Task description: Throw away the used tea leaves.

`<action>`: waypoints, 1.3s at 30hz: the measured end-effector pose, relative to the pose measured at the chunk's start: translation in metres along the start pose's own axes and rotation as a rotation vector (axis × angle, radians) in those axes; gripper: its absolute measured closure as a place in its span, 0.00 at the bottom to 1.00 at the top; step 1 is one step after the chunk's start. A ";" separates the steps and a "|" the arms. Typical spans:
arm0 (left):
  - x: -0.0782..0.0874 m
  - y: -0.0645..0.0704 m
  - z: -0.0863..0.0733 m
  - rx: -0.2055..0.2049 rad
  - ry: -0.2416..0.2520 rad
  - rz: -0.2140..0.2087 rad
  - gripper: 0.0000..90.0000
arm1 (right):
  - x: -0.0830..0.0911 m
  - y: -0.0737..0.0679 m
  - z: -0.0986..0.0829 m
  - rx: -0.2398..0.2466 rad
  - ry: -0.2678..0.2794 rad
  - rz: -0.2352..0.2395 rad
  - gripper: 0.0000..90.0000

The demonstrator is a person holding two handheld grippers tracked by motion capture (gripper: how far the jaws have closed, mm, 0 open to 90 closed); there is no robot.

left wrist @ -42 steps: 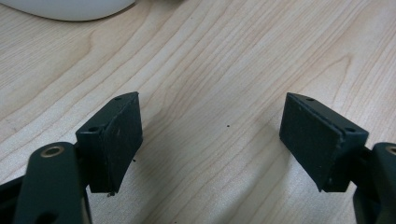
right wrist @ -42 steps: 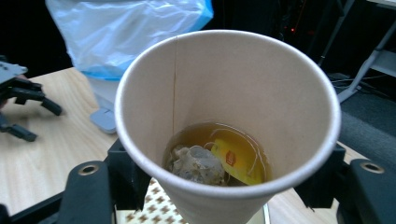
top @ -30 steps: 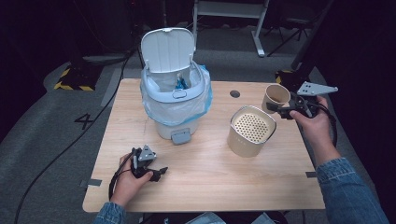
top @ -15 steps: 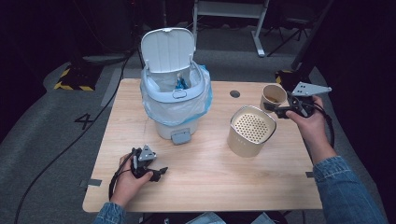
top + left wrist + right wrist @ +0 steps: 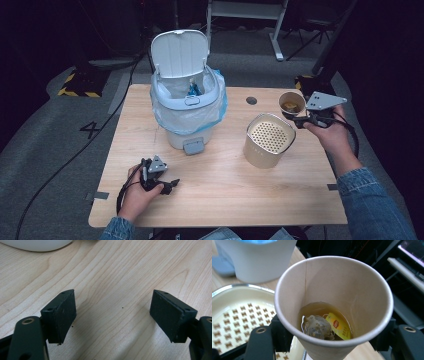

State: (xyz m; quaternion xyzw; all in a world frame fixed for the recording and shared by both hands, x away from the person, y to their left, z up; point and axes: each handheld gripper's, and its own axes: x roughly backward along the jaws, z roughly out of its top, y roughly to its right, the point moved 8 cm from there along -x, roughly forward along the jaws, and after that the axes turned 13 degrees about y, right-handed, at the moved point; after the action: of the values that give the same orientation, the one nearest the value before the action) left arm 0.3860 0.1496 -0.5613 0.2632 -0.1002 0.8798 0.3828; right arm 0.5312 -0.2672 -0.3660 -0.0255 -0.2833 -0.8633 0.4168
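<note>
High view, from the left: left tongs (image 5: 171,185) low over the table (image 5: 225,200), jaws spread wide with bare wood between them, gripping nothing. Ahead of those tongs and a little to their right, white bin (image 5: 186,112) with lid (image 5: 179,52) tipped up and liner bag folded over the rim. Between the two pairs of tongs, nearer the right pair, perforated canister (image 5: 268,141). Farthest right, right tongs (image 5: 295,119) clamped on the paper cup (image 5: 291,103), held upright just beyond the canister; lifted or standing, hard to tell. Inside the cup: shallow brown tea, soaked tea bag (image 5: 317,327), yellow tag (image 5: 338,326).

Likely in hand: bringing the cup over the canister to drain it. To do it well:
- Carry the cup level.
- Squeeze only lightly, so the paper wall does not buckle.
- Centre the lip over the holes before tipping.
- Tilt slowly, so the bag does not slide out with the tea.
- Leave the left tongs clear of the path, or ready to steady the canister.
</note>
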 end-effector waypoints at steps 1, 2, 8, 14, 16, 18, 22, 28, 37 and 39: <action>0.000 0.000 0.000 -0.001 0.001 0.000 0.24 | 0.000 -0.001 0.000 0.026 -0.010 -0.002 0.39; 0.000 0.000 0.000 -0.002 0.001 0.001 0.24 | 0.000 -0.001 0.001 0.067 -0.025 -0.003 0.39; 0.000 0.000 0.000 -0.001 0.000 0.001 0.24 | 0.000 -0.005 0.008 0.226 -0.066 -0.006 0.40; 0.000 0.000 0.000 -0.001 0.000 0.001 0.24 | -0.001 -0.009 0.010 0.397 -0.140 -0.023 0.40; 0.000 0.000 0.000 -0.001 0.001 0.001 0.24 | -0.002 -0.011 0.010 0.464 -0.163 -0.023 0.40; 0.000 0.000 0.000 -0.001 0.000 0.000 0.24 | -0.002 -0.013 0.009 0.526 -0.197 -0.030 0.40; 0.000 0.000 0.000 -0.001 0.001 0.001 0.24 | -0.001 -0.015 0.008 0.619 -0.240 -0.042 0.41; 0.000 0.000 0.000 -0.002 0.001 0.001 0.24 | -0.002 -0.021 0.008 0.768 -0.301 -0.065 0.40; 0.000 0.000 0.000 -0.001 0.000 0.001 0.24 | -0.003 -0.030 0.007 0.998 -0.390 -0.084 0.40; 0.000 0.000 0.000 -0.002 0.000 0.001 0.24 | -0.004 -0.031 0.008 1.054 -0.405 -0.085 0.40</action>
State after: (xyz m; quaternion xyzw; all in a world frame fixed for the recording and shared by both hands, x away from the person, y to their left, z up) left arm 0.3860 0.1497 -0.5613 0.2626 -0.1012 0.8800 0.3825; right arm 0.5095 -0.2457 -0.3751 0.0323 -0.7513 -0.5989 0.2754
